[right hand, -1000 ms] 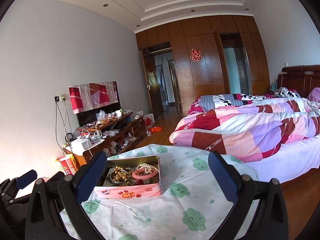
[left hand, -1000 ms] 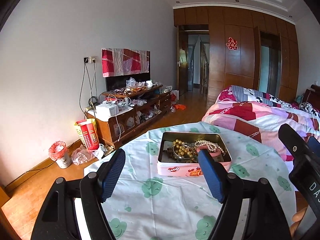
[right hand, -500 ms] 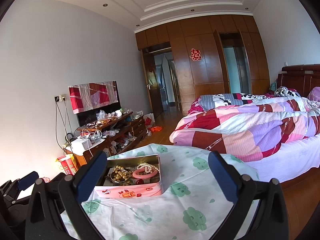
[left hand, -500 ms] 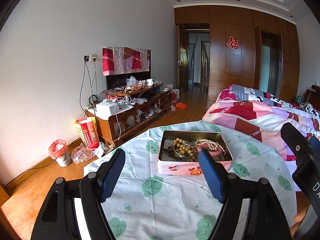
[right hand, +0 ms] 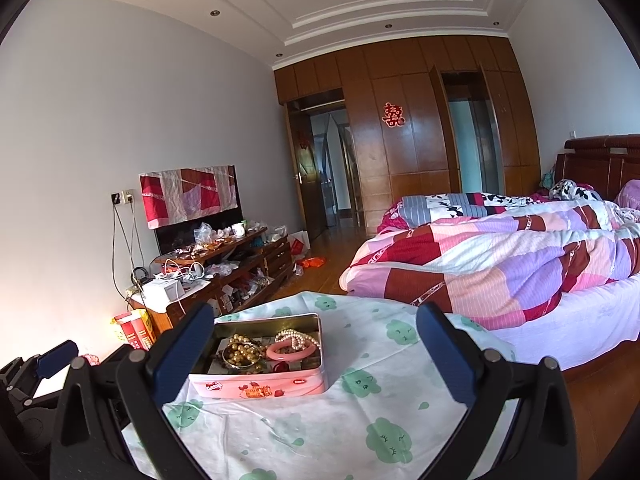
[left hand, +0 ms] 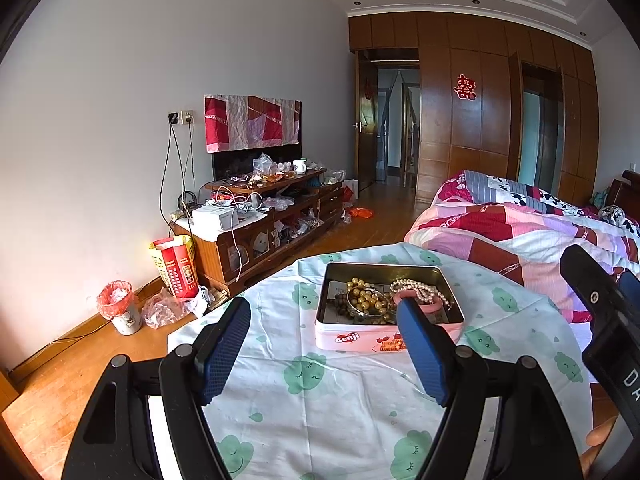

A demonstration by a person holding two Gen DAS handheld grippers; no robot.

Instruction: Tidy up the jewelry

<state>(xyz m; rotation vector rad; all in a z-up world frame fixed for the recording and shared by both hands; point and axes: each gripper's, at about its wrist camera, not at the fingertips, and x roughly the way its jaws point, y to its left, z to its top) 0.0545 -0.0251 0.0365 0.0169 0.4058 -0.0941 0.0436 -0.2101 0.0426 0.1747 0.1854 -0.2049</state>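
Left wrist view: the left gripper (left hand: 324,354) hovers over the round table (left hand: 304,420) with its blue fingers (left hand: 224,350) spread wide and nothing between them. The open pink tin (left hand: 360,338) sits at twelve o'clock, just past the fingertips, with bare cloth all around it and the table's far edge close behind. Inside lie gold beads (left hand: 366,300), a pearl strand (left hand: 416,288) and a pink bangle (left hand: 430,306). The right gripper's black body shows at three o'clock.

Right wrist view: the right gripper (right hand: 314,354) also has its fingers (right hand: 440,354) well apart and empty. The tin lies at eleven o'clock, by the left-side finger; free cloth stretches toward one and two o'clock up to the rim near the bed (right hand: 500,256).

Against the earlier frames, tin, jewelry and both grippers sit in the same places.
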